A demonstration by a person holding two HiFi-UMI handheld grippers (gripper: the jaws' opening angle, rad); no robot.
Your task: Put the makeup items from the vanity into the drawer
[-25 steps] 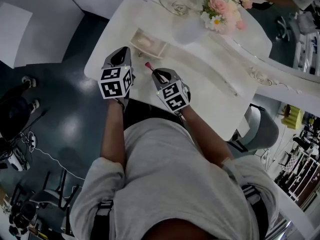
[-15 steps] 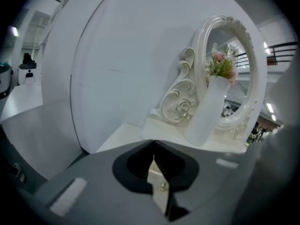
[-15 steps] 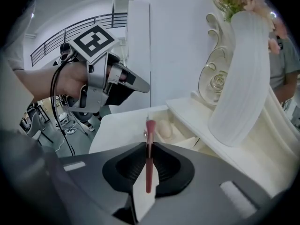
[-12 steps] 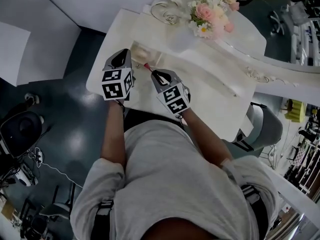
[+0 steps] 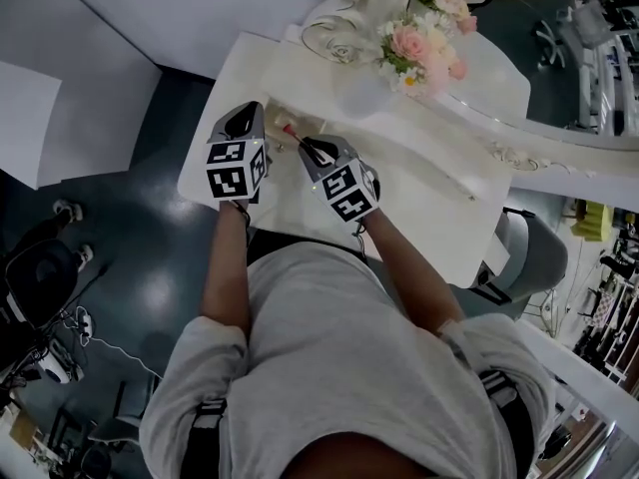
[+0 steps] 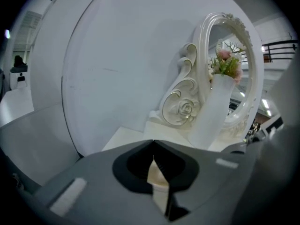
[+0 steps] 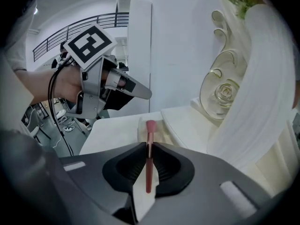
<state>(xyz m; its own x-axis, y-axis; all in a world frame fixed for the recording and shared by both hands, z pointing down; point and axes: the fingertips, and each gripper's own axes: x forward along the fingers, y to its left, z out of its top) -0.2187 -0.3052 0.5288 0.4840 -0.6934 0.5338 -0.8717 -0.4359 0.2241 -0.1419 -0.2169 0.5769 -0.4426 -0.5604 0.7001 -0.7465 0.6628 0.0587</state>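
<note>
A slim pink makeup stick [image 5: 291,130] with a rose tip [image 7: 150,127] stands up between the jaws of my right gripper [image 5: 305,146], which is shut on it [image 7: 149,145]. It hangs over the near left part of the white vanity [image 5: 429,188], just before a shallow cream tray [image 7: 162,132]. In the head view the grippers largely hide that tray. My left gripper [image 5: 245,114] floats beside the right one at the vanity's left edge, jaws shut with nothing in them [image 6: 153,144]. It also shows in the right gripper view [image 7: 146,94], held by a hand.
A frosted vase [image 5: 364,93] of pink and white flowers [image 5: 424,43] stands behind the tray. An ornate scrolled mirror frame [image 5: 334,33] rises at the back. Dark floor [image 5: 130,228] lies left of the vanity, and a grey chair [image 5: 534,257] is at the right.
Both grippers have moved away from the person toward the tray and vase, the right one carrying the pink stick. The tray, plain a second ago, is now mostly covered.
</note>
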